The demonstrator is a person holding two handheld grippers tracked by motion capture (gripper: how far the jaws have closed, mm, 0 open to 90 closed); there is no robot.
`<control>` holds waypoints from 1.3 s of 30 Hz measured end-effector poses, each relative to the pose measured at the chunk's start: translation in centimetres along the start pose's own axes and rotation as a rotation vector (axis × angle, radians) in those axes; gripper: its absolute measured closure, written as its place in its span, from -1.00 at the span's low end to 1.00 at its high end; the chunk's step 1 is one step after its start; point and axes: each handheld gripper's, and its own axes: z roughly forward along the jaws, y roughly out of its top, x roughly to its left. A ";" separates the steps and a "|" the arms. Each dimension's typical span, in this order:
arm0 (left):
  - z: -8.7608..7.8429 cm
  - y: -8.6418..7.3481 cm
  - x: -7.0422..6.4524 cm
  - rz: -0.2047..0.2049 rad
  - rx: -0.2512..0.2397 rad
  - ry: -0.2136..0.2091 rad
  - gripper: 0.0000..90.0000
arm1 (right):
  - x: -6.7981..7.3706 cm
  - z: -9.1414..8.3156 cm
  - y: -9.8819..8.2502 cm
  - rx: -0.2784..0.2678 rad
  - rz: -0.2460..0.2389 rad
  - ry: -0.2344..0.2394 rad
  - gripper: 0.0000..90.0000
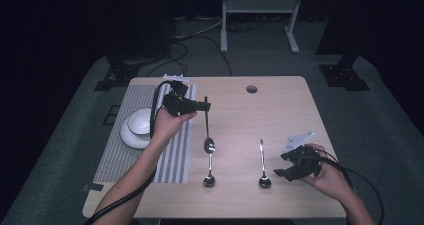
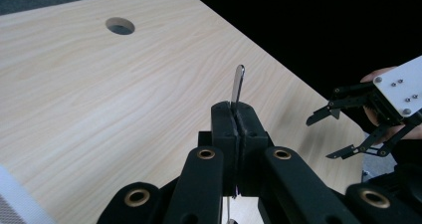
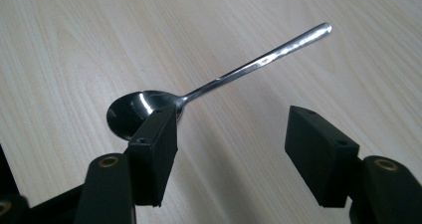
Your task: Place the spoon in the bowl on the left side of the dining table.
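Spoon (image 1: pixel 207 127), pinched near its handle tip by the left gripper (image 1: pixel 202 105) at frame centre, may swing loose; the right gripper (image 1: pixel 285 166) sits spread, probably empty.

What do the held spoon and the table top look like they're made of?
Spoon in the left gripper: probably polished steel, going by the thin silvery handle and the bright glints on its bowl. Table: pale top with a wood grain and a matte look; solid wood or printed laminate, I can't tell.
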 end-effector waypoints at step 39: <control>-9.4 0.1 5.3 -0.077 -0.089 0.211 0.98 | -0.1 -0.3 0.3 0.008 -0.002 -0.006 -0.19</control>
